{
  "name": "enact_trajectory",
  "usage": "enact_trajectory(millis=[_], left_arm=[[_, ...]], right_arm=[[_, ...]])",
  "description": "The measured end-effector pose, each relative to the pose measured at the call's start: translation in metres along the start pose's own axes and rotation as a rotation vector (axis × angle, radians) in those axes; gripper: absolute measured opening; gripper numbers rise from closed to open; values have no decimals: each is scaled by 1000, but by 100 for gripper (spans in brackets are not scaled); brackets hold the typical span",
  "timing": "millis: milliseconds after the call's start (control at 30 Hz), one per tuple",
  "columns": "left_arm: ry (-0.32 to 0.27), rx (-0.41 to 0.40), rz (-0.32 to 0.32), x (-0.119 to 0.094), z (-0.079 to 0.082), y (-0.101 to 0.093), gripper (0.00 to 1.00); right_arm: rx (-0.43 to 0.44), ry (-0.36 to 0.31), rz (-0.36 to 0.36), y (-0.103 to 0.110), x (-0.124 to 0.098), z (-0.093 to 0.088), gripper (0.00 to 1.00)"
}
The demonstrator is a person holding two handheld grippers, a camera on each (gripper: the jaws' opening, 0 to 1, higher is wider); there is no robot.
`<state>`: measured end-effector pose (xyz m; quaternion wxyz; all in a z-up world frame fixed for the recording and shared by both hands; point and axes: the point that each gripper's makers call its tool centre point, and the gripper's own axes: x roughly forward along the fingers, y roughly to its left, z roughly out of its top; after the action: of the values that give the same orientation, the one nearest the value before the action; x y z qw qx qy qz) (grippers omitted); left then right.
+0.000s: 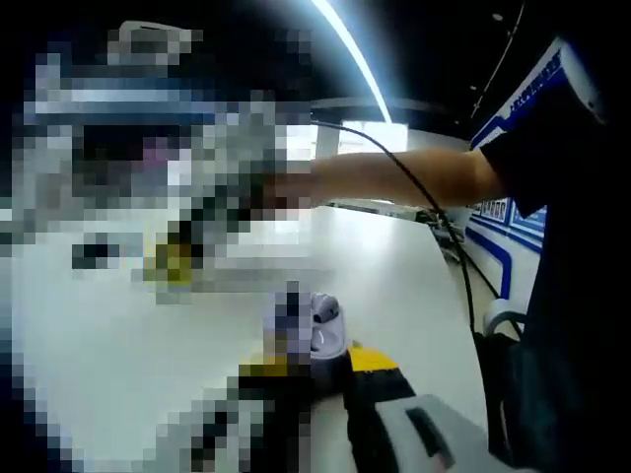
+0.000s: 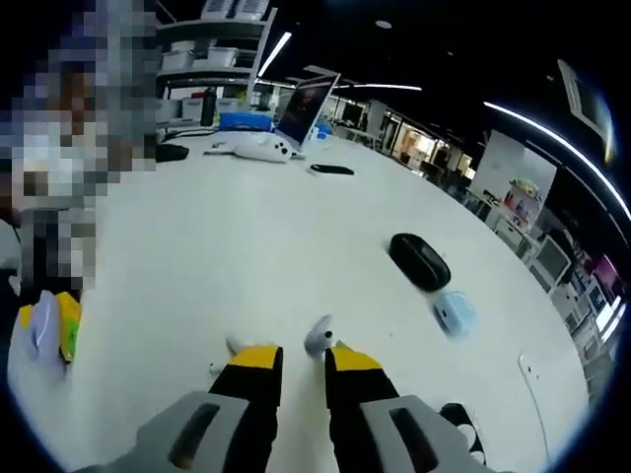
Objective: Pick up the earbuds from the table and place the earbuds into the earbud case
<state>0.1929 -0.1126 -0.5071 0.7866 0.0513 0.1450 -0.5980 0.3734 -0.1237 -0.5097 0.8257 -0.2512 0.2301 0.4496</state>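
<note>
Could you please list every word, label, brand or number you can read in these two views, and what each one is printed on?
No text can be read in either view.
Blue-and-white wall banner with dark lettering: too blurred to read.
Blue-framed signs along the wall: too small to read.
Open silver laptop, its screen: nothing legible.
Colourful white display board: print too small.
</note>
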Motion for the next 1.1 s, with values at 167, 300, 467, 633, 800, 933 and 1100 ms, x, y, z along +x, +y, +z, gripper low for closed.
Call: enact_trajectory(millis=[167,300,467,633,800,933,1100], left_arm=[[0,0,0,0,0,0,19],[0,0,-1,0,0,0,19],[-1,-1,-3,-1,0,0,19],[-1,-1,-2,-1,0,0,19],[-1,-3,-2,-1,0,0,19],[-1,-3,-1,0,0,0,19],[-1,-4,-2,0,0,0,19]], right_arm=[[40,-10,-30,-7,8,2,17],[74,-29,-43,-9,11,5,17],[87,-44,-45,-8,11,6,16],[20,-37,-21,-6,5,3,16],[-123,28,20,-6,3,2,16],[-255,92,80,-3,6,4,16],[-375,180,148,-2,9,5,16]])
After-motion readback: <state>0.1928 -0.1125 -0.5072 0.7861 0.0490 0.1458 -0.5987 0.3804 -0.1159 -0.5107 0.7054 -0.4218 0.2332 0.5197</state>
